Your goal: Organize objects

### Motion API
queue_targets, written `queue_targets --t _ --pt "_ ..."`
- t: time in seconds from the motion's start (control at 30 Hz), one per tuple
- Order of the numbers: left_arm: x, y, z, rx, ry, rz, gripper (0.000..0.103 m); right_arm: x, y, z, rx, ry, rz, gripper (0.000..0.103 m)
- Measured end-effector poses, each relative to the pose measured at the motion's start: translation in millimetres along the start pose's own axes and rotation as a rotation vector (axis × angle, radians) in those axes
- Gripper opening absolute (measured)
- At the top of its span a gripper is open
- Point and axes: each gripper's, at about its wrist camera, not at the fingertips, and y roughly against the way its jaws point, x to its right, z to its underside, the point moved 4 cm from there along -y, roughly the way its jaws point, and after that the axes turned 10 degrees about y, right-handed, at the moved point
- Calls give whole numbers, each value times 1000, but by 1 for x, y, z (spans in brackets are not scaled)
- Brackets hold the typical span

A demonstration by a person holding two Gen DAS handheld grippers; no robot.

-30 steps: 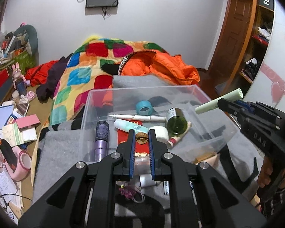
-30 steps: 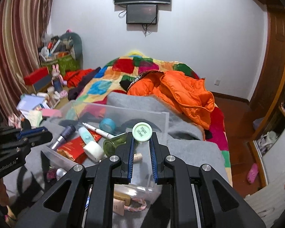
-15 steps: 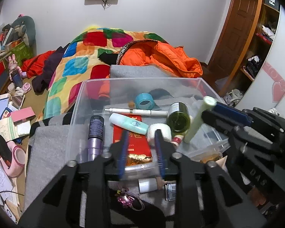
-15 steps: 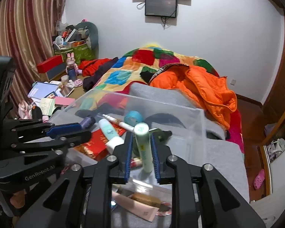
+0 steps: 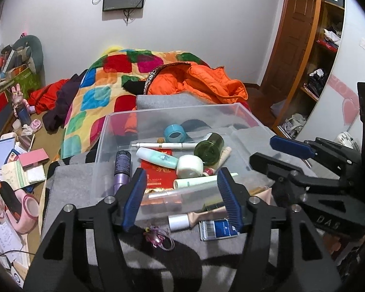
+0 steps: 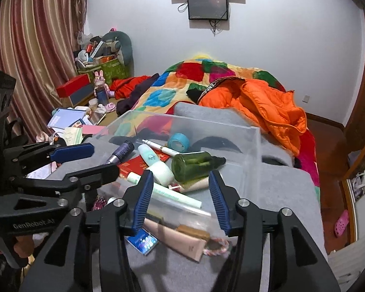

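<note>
Over grey blanket [image 5: 68,189] — both claws [image 5: 181,196] [image 6: 180,199] angled down, just opening.

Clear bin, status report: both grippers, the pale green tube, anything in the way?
Left gripper and right gripper open, jaws just opening, empty. Pale green tube lies in clear bin. Nothing blocking.

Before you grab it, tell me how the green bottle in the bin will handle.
The green bottle looks like smooth glass or hard plastic, so probably stiff, slippery and fairly heavy for its size. It lies on its side atop other items in the bin, so a nudge would likely roll it. If glass, it may crack when dropped.
</note>
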Motion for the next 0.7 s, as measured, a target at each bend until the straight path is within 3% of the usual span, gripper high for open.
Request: queue_targets --t 0.2,0.4,0.7 --pt "-2 19 7 17 4 -4 73 10 23 7 28 -25 5 56" --pt "-11 30 21 11 17 -24 81 20 43 22 43 -57 26 61" --pt "-33 13 65 -99 24 -80 82 28 42 57 -18 -106 22 62"
